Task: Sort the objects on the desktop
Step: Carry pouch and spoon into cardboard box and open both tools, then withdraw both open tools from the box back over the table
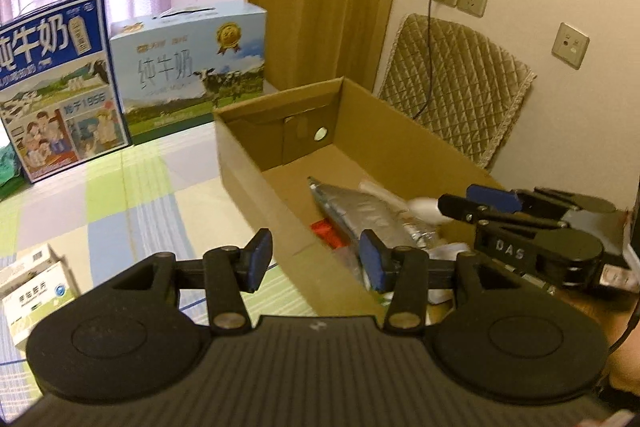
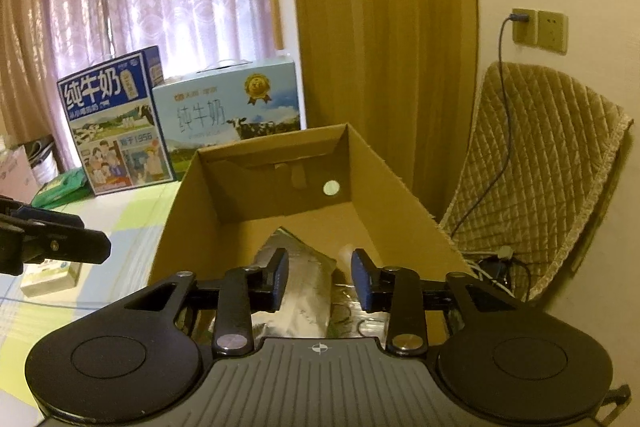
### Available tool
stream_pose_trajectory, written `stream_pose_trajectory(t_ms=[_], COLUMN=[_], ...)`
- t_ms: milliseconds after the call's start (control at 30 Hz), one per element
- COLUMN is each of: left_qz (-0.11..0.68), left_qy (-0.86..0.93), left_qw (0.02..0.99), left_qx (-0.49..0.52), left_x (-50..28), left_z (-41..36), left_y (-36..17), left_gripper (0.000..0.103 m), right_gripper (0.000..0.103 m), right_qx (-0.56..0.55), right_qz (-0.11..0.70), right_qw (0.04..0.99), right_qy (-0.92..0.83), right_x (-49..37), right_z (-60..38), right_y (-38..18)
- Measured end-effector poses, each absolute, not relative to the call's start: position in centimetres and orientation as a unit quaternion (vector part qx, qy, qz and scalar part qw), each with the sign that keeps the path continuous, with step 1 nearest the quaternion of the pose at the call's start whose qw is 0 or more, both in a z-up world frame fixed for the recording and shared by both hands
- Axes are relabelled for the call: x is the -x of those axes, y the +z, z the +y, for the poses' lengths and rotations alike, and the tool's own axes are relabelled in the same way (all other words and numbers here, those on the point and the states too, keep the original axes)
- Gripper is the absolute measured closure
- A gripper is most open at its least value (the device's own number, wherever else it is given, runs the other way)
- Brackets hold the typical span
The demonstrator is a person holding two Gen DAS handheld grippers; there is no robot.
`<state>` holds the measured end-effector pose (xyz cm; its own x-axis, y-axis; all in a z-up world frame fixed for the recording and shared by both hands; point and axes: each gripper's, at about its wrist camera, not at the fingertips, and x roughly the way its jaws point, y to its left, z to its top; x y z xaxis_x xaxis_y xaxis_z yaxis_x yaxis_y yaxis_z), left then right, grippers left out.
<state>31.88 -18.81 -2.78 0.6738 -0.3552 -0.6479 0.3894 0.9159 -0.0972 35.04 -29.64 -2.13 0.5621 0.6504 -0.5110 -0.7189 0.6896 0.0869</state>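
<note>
An open cardboard box [image 1: 256,163] stands on the checked table. Inside it lie a silver foil pouch [image 1: 360,211], a red item [image 1: 324,231] and a white object [image 1: 420,207]. My left gripper [image 1: 316,261] is open and holds nothing; it hovers over the box's near left wall. My right gripper [image 2: 320,277] is open too, with nothing between its fingers, above the box's near end and over the foil pouch [image 2: 308,291]. From the left wrist view the right gripper [image 1: 464,203] reaches in over the box. The left gripper [image 2: 60,235] shows at the left edge of the right wrist view.
Small white medicine boxes [image 1: 36,283] lie on the table to the left of the box. Two milk cartons [image 1: 60,83] [image 1: 192,67] stand at the back. A quilted chair [image 1: 452,87] with a charging cable stands by the wall on the right.
</note>
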Motion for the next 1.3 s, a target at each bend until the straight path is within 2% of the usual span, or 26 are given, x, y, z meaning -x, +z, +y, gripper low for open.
stream_pose_trajectory(t_ms=[133, 200, 433, 567, 700, 800, 900, 1067, 1300], left_qz=[0.351, 0.351, 0.361, 0.368, 0.37, 0.371, 0.378, 0.387, 0.387], left_qy=[-0.194, -0.186, -0.151, -0.129, -0.105, -0.092, -0.072, -0.01, 0.006], left_qw=[0.916, 0.917, 0.92, 0.92, 0.922, 0.923, 0.922, 0.92, 0.92], left_qx=[-0.027, -0.029, -0.033, -0.033, -0.047, -0.055, -0.052, -0.066, -0.06], left_x=[-31.4, -30.9, -29.4, -27.8, -26.1, -25.1, -24.3, -24.1, -24.2], left_z=[-17.4, -16.4, -12.6, -10.0, -7.0, -4.7, -2.0, 1.8, 5.1], left_y=[-3.1, -3.3, -4.0, -4.3, -4.4, -4.6, -5.3, -6.4, -6.7], left_gripper=[0.06, 0.056, 0.055, 0.049, 0.038, 0.024, 0.017, 0.012, 0.008], right_gripper=[0.058, 0.051, 0.037, 0.027, 0.016, 0.011, 0.007, 0.002, 0.002], right_qx=[0.073, 0.077, 0.078, 0.081, 0.097, 0.112, 0.127, 0.145, 0.181], right_qz=[0.254, 0.245, 0.227, 0.208, 0.187, 0.177, 0.167, 0.158, 0.152], right_qw=[0.877, 0.876, 0.867, 0.854, 0.835, 0.819, 0.804, 0.788, 0.763], right_qy=[0.401, 0.407, 0.436, 0.47, 0.508, 0.534, 0.556, 0.577, 0.602], right_x=[-34.2, -33.6, -31.7, -29.8, -27.3, -25.5, -23.8, -22.0, -20.3], right_z=[-28.8, -28.3, -26.3, -24.8, -22.9, -21.3, -20.1, -18.5, -17.3], right_y=[-2.0, -1.9, -1.4, -1.0, -0.9, -1.0, -1.2, -1.9, -2.9])
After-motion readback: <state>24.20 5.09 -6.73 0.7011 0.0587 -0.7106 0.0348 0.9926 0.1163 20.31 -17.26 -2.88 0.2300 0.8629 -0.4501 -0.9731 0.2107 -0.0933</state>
